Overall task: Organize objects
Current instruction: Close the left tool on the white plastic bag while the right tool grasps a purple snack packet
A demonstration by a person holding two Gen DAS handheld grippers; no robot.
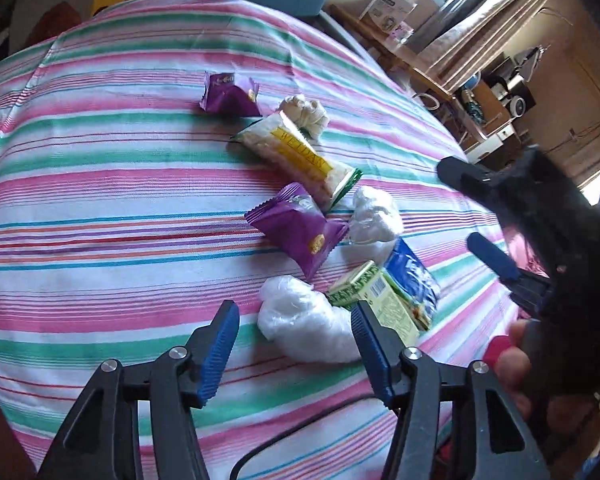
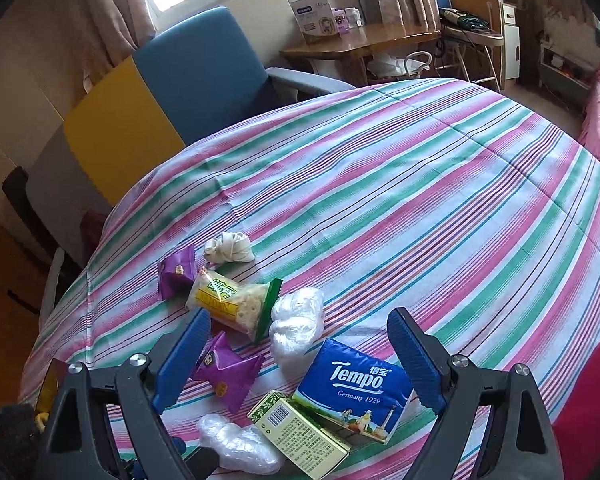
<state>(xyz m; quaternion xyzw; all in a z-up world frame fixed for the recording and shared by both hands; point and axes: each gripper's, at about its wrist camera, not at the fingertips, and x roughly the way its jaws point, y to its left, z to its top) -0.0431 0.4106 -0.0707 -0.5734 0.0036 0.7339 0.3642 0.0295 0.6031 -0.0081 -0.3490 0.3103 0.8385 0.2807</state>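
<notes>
While snacks and tissues lie scattered on the striped bed (image 2: 400,184), my left gripper (image 1: 296,344) hangs with jaws spread around a crumpled plastic bag (image 1: 300,320); my right gripper (image 2: 300,364), spread, hovers above the Tempo tissue pack (image 2: 356,388).

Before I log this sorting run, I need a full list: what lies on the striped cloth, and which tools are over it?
Purple snack packets: 2, purple; one far, one near.
Rice cracker pack: 1, clear with yellow label, between the purple packets.
Knotted cloth bundle: 1, cream, farthest.
Crumpled plastic wads: 2, white; one mid-pile, one nearest.
Tissue pack: 1, blue, right side.
Small carton: 1, green-yellow, touching the tissue pack.
Striped cloth: 1, pink, green, white.
Left gripper: open, astride the nearest wad.
Right gripper: open, empty.
</notes>
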